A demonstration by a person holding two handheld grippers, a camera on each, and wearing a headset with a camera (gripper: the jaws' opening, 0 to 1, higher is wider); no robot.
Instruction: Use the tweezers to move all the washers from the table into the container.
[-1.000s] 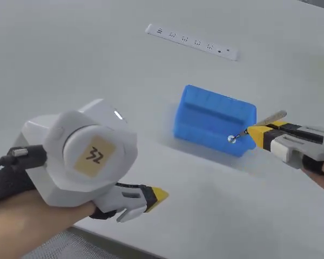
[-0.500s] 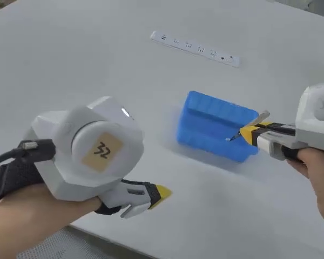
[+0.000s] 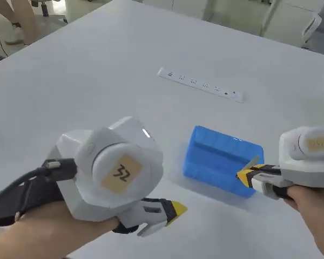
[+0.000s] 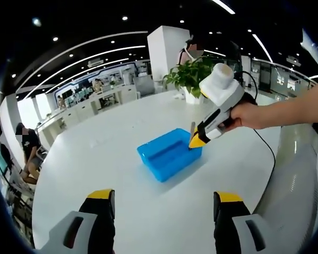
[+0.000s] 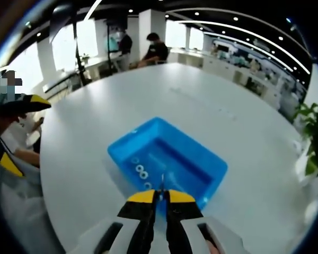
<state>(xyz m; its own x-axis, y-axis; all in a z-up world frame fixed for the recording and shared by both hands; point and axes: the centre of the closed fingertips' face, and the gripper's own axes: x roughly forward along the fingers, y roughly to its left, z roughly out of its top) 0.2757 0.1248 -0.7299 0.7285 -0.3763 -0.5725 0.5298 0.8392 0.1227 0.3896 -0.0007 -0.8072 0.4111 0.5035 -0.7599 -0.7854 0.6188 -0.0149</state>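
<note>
While the left gripper [image 3: 175,208] hovers over the white table [image 3: 86,81] on the near side of the blue container [image 3: 216,154], well apart from it, its yellow-tipped jaws stand spread wide with nothing between them. The right gripper [image 3: 244,176] is at the container's near right corner, as the head view has it, just above the rim. Its jaws are pressed together on the tweezers [image 5: 162,182], whose handle end slants up out of the grip. The tweezers reach over the near rim into the container, and their two arms are drawn together into one thin point above the container's floor. The tip is too fine to tell whether it pinches a washer. The washers [image 5: 141,170] lie inside the container, in a short row on the floor close to its left wall in the right gripper view. Beyond the container's far side, well apart from it, a white power strip [image 3: 200,84] lies flat on the table. Farther off, past the container in the left gripper view, stands a potted plant [image 4: 190,76].
</note>
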